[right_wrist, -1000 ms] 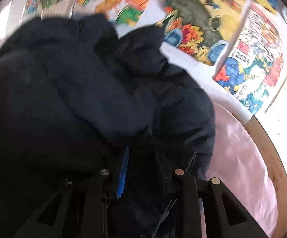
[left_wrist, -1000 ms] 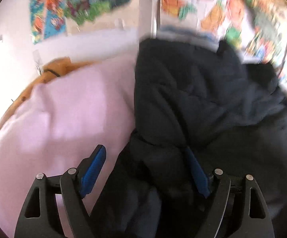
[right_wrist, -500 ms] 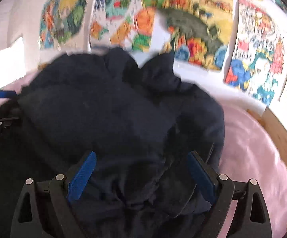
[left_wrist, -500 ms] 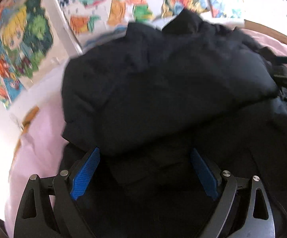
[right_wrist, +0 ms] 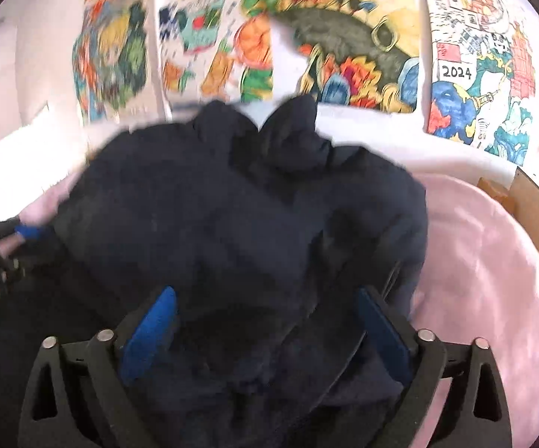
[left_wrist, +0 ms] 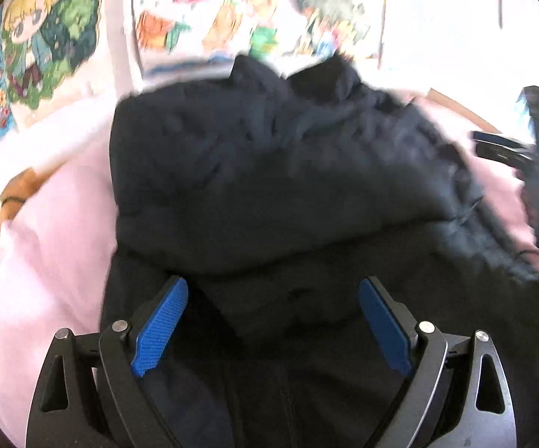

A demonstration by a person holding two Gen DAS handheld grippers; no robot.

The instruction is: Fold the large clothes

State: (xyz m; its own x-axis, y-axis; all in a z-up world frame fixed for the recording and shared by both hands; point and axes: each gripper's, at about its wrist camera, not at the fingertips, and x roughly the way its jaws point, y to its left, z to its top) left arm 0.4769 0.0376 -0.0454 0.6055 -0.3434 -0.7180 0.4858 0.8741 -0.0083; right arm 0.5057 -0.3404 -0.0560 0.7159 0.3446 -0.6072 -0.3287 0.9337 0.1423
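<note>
We held our left gripper and right gripper with jaws spread wide, grasping nothing, each just over the near edge of the dark padded jacket. The jacket lay folded over itself on the pink bedsheet, its collar toward the wall of colourful posters

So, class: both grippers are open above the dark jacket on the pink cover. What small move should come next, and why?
Probably lower the left gripper onto the near hem of the dark jacket and close. Both it and the right gripper are open and hold nothing, with the top half already folded over.
</note>
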